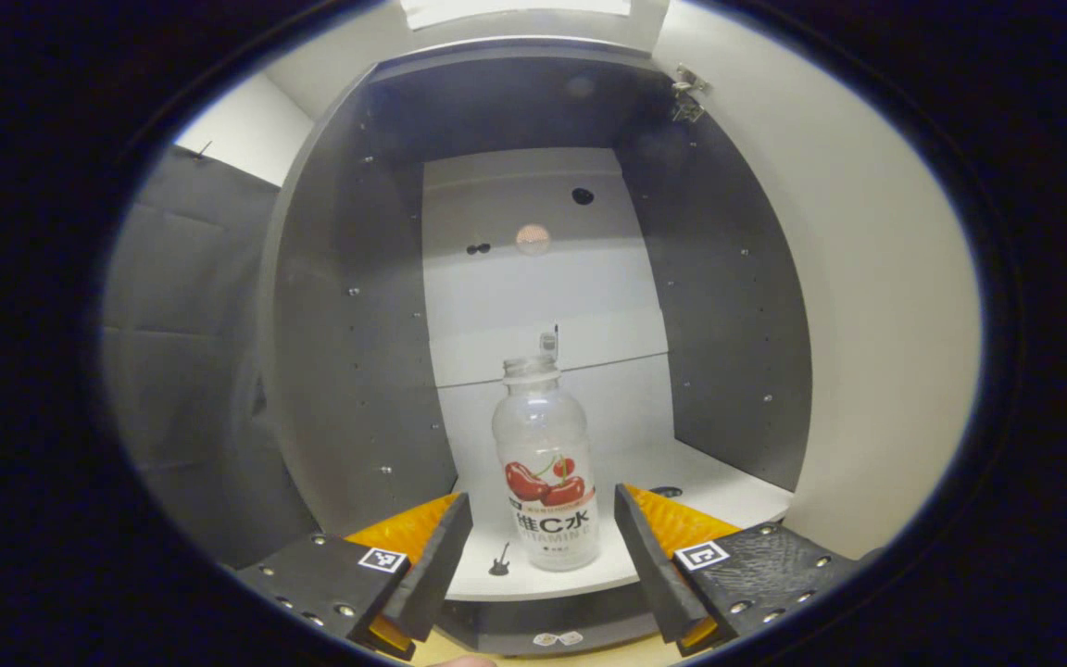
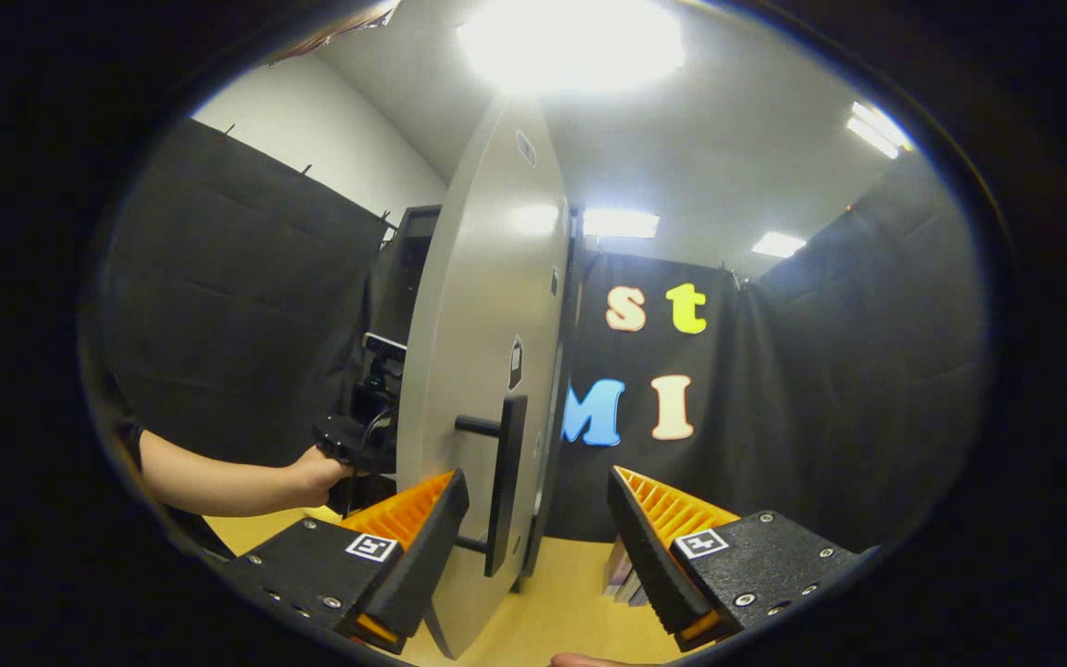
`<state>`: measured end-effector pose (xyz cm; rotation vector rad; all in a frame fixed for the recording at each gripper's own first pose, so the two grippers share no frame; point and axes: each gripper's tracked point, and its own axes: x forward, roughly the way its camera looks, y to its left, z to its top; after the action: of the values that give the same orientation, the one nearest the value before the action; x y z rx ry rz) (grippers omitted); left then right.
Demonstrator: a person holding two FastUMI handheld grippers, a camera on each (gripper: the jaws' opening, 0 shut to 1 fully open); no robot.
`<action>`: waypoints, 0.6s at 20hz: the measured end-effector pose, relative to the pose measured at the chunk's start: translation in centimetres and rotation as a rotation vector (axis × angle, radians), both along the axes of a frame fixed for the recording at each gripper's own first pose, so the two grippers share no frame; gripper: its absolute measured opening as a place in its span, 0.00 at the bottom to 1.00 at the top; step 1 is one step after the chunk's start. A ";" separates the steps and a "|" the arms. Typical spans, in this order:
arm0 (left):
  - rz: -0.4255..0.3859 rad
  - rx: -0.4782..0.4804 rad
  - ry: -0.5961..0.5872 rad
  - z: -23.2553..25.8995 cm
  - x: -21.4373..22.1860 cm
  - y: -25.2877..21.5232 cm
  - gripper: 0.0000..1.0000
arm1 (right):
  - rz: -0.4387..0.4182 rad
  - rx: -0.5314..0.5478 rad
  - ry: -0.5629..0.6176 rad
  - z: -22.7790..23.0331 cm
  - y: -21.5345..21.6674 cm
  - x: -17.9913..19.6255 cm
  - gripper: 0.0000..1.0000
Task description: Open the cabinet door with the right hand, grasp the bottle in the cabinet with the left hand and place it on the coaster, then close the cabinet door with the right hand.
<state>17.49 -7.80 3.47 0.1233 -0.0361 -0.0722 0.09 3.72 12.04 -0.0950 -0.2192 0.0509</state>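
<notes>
While the cabinet door (image 2: 473,371) stands swung wide open, the left gripper (image 1: 543,547) faces straight into the cabinet (image 1: 357,306), its two fingers spread apart with nothing pressed between them. A clear plastic bottle (image 1: 546,463) stands upright on the white floor of the cabinet, near the front edge, between the two fingertips as seen from the left gripper view; neither finger touches it. The bottle has a pale cap and a label with red cherries. Dark grey side walls enclose it, and a white back panel with a few small holes sits behind.

From the right gripper view, the right gripper (image 2: 538,519) is also spread open and holds nothing. The pale door is seen almost edge-on, and its dark bar handle (image 2: 501,482) sits just in front of the right gripper's left-hand finger, close to it; whether they touch cannot be told. Farther off, to the left of the door, a person's bare forearm and hand (image 2: 316,474) reach toward the cabinet opening, holding the other gripper's body. A yellowish tabletop (image 2: 561,611) lies below. Bright ceiling lights glow overhead
</notes>
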 end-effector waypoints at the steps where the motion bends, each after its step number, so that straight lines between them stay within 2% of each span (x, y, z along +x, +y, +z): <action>1: -0.012 -0.011 -0.003 0.1 0.6 -0.3 0.89 | -0.044 -0.018 -0.023 0.2 -1.2 0.3 0.92; 3: -0.021 -0.015 0.014 -0.8 1.9 -0.5 0.89 | -0.128 -0.016 -0.056 0.7 -3.0 0.4 0.93; 5: -0.015 -0.004 0.017 -1.2 2.7 -0.4 0.89 | -0.163 0.035 -0.062 0.5 -3.9 0.4 0.90; 7: -0.029 -0.006 0.023 -1.7 3.5 -0.8 0.89 | -0.153 0.098 -0.051 -0.1 -4.2 0.6 0.88; 9: -0.020 0.021 0.023 -2.2 4.7 -0.2 0.89 | -0.147 0.124 -0.046 -0.4 -4.2 0.9 0.91; 12: -0.017 0.011 0.018 -2.4 5.9 0.1 0.89 | -0.238 0.016 -0.072 0.5 -5.0 0.2 0.94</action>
<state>23.44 -7.73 1.06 0.1332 -0.0189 -0.0901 0.29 -1.28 12.50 -0.1063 -0.2788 -0.1917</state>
